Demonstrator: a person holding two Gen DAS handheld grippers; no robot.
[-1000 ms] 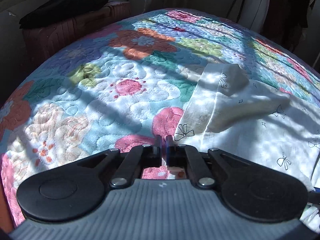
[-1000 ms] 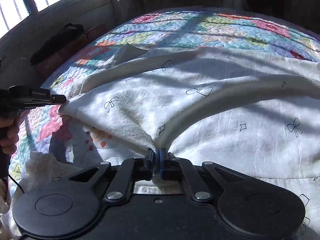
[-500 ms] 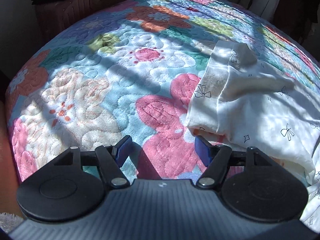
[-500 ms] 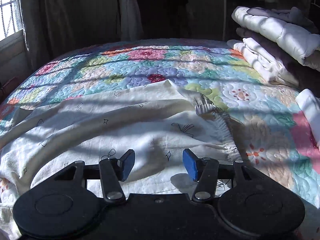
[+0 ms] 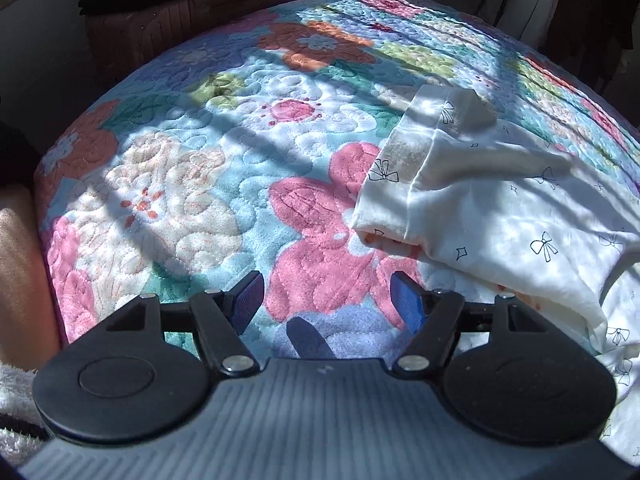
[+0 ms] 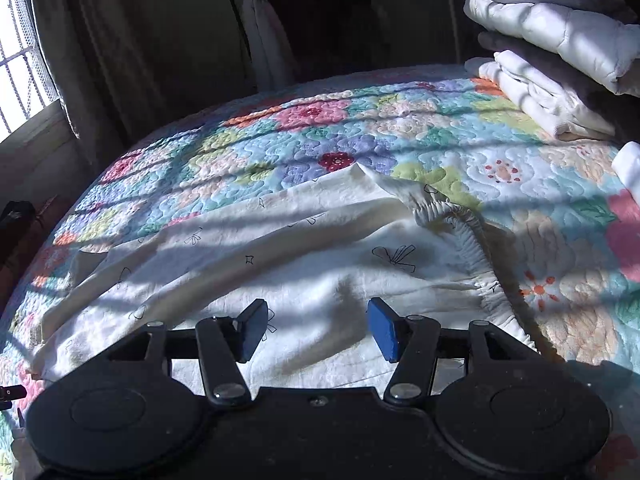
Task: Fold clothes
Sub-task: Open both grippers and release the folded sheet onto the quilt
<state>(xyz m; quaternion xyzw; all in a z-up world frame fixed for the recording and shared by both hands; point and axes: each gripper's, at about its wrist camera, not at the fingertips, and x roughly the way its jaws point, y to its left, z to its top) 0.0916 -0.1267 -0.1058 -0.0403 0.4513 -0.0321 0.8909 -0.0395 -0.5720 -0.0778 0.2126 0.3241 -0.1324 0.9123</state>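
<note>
A white garment with small black bow prints (image 5: 500, 216) lies folded lengthwise on a flowered quilt (image 5: 200, 168). In the right wrist view the garment (image 6: 280, 272) stretches from lower left to its gathered elastic waistband (image 6: 468, 236) at the right. My left gripper (image 5: 327, 304) is open and empty over the quilt, just left of the garment's hem end. My right gripper (image 6: 318, 330) is open and empty above the garment's near edge.
A stack of folded white and grey bedding (image 6: 556, 52) sits at the quilt's far right. A brown case with dark cloth on it (image 5: 188, 16) stands beyond the bed's left edge. Curtains and hanging clothes (image 6: 264, 40) line the back wall.
Both grippers were shut on the garment a second ago; both have opened and let it go. The right gripper has swung to face the waistband end.
</note>
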